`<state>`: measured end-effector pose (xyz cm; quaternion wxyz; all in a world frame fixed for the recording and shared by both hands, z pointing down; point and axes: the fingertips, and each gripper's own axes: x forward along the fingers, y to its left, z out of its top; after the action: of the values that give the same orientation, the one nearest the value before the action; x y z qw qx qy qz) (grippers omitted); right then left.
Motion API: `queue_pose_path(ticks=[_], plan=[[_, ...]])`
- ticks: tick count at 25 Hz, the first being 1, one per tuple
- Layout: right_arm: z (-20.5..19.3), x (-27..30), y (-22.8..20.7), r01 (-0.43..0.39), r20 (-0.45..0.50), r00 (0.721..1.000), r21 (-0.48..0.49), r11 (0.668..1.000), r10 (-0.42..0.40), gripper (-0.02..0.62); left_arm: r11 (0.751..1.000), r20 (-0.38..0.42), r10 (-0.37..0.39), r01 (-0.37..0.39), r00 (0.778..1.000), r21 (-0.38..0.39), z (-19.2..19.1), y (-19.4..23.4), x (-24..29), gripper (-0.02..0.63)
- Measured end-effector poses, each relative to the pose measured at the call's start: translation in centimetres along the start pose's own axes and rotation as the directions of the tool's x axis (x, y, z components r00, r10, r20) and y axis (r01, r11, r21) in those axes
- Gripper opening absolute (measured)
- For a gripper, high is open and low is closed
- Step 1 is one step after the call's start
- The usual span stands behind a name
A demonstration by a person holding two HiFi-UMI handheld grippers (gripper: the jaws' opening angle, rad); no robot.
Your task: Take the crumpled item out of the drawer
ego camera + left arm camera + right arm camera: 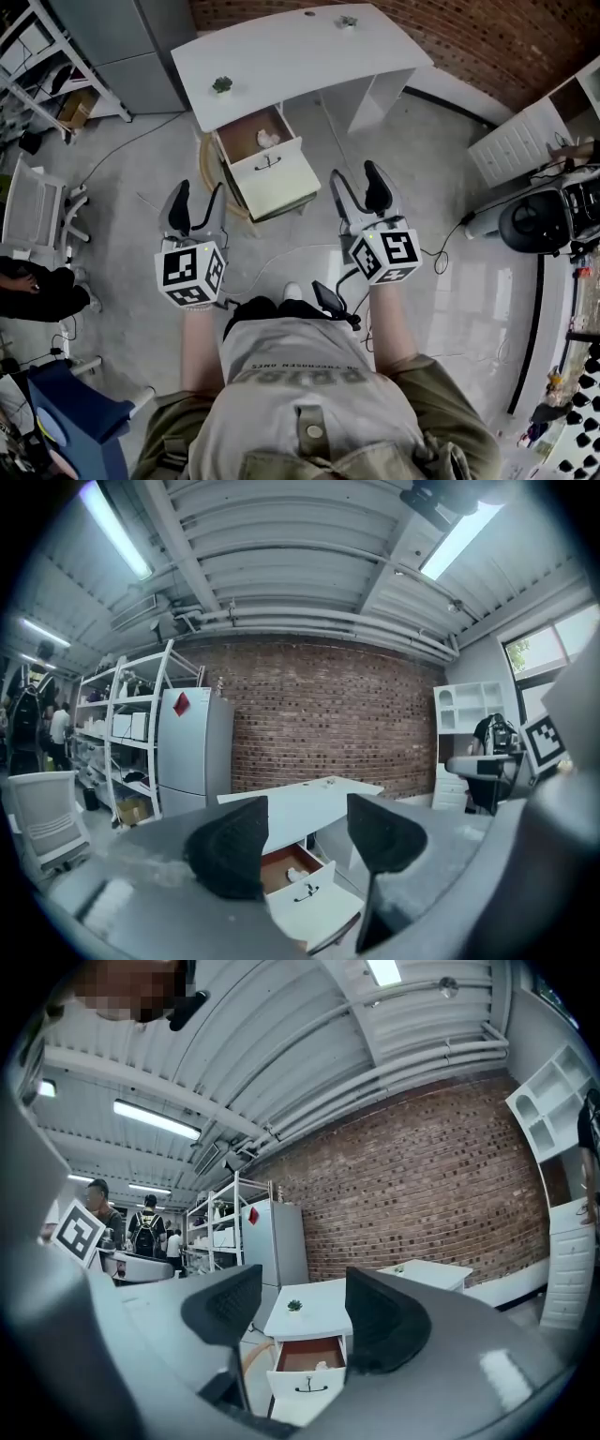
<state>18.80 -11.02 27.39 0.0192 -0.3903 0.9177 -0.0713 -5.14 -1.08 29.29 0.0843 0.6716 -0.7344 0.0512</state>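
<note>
The crumpled item point(268, 139), a single pale wad lying in the one open drawer point(272, 178) of the white desk point(291, 56), is judged light, soft and easily squashed, and is best pinched across its bulk from above. Two grippers are counted, the left gripper point(199, 202) and the right gripper point(358, 187). Both are held well apart from the drawer, with jaws spread wide and nothing between them.

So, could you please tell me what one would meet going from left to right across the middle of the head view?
White chair → left gripper → open drawer → right gripper.
</note>
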Motion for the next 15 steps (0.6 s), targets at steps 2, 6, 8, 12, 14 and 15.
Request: queue_pose_path(ticks=[2, 6, 8, 12, 14, 15], plan=[[-0.4, 0.6, -0.4, -0.006, -0.006, 1.000, 0.010, 1.000, 0.006, 0.272, 1.000, -0.018, 0.015, -0.015, 1.000, -0.003, -0.6, 0.2, 0.2, 0.276], [-1.7, 1.9, -0.6, -0.011, -0.028, 1.000, 0.029, 1.000, 0.011, 0.272, 0.999, -0.046, 0.036, -0.037, 0.998, -0.012, -1.7, 1.4, 0.7, 0.276], [-2.4, 2.7, -0.5, -0.008, -0.038, 0.999, 0.036, 0.999, 0.010, 0.272, 0.999, -0.056, 0.039, -0.040, 0.998, -0.015, -2.2, 2.1, 1.1, 0.276], [-3.2, 4.6, -0.4, -0.003, -0.059, 0.998, 0.035, 0.999, 0.005, 0.272, 0.999, -0.069, 0.033, -0.035, 0.997, -0.028, -2.7, 3.4, 2.7, 0.276], [-3.3, 5.8, -0.3, -0.002, -0.066, 0.998, 0.029, 1.000, 0.004, 0.272, 0.999, -0.068, 0.026, -0.028, 0.997, -0.032, -2.6, 3.9, 4.1, 0.276], [-3.2, 6.4, -0.3, 0.000, -0.066, 0.998, 0.026, 1.000, 0.002, 0.272, 0.999, -0.067, 0.020, -0.022, 0.998, -0.033, -2.5, 4.2, 4.7, 0.276]])
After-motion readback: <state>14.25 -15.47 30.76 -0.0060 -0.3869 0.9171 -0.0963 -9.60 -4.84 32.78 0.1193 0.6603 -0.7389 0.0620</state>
